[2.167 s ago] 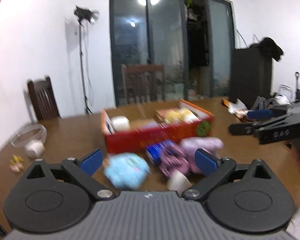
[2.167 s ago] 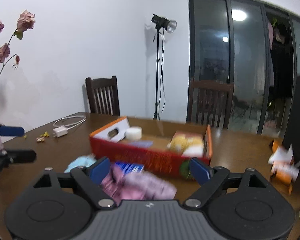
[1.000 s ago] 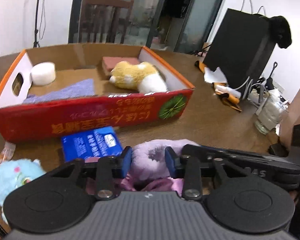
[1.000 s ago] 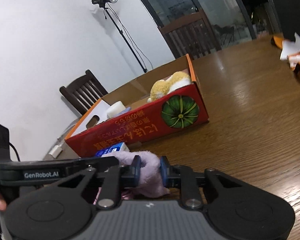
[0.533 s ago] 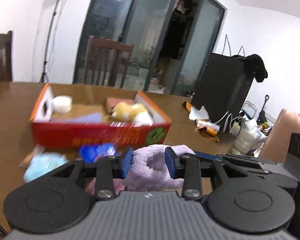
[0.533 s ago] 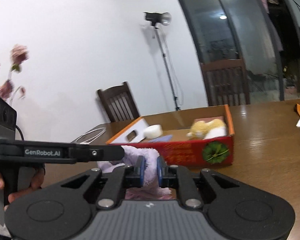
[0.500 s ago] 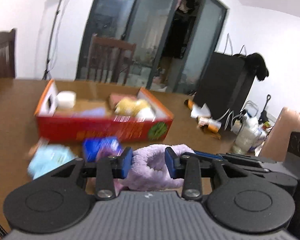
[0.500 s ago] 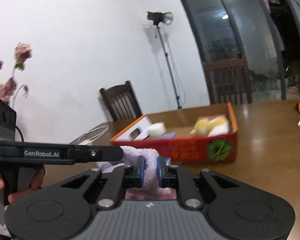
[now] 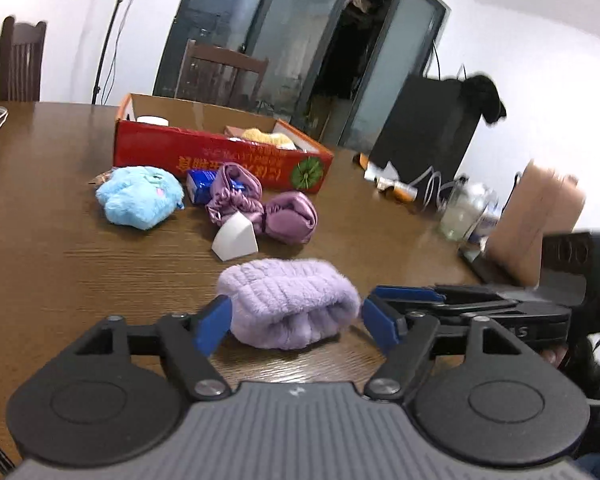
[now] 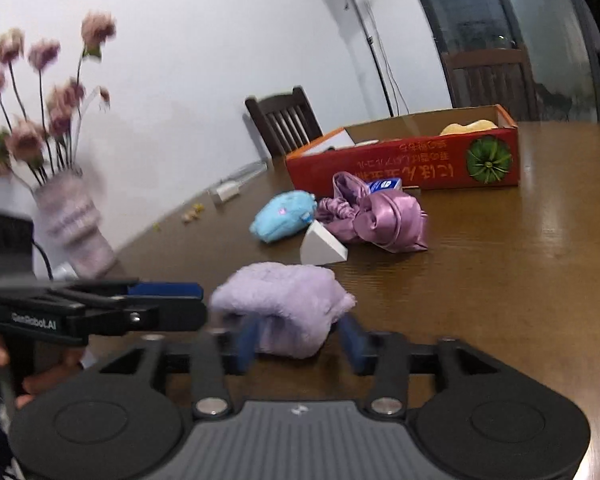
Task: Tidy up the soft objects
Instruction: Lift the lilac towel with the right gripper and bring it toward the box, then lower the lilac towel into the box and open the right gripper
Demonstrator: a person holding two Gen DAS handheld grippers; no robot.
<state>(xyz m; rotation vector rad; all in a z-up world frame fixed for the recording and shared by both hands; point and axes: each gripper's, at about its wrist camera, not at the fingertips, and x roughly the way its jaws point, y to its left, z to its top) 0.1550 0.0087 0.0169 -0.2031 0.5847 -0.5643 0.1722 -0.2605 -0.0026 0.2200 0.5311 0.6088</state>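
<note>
A folded fuzzy lilac cloth (image 9: 290, 302) lies on the brown table, also in the right wrist view (image 10: 284, 304). My left gripper (image 9: 296, 322) is open, its blue pads on either side of the cloth, not squeezing it. My right gripper (image 10: 300, 344) is open too, its blurred pads astride the cloth's near edge. Farther back lie a blue plush (image 9: 140, 196), a purple satin scrunchie bundle (image 9: 264, 210) and a white wedge sponge (image 9: 234, 238). The red cardboard box (image 9: 220, 158) holds a yellow plush (image 9: 266, 136).
A small blue packet (image 9: 200, 184) lies by the box. A vase of pink flowers (image 10: 74, 216) stands at the table's left. A glass jar (image 9: 461, 212), a brown paper bag (image 9: 535, 216) and clutter sit at the right. Chairs stand behind the table.
Both grippers were shut on the lilac cloth and held it up; now the cloth lies on the table and both grippers have opened. The right gripper's pads are still blurred.
</note>
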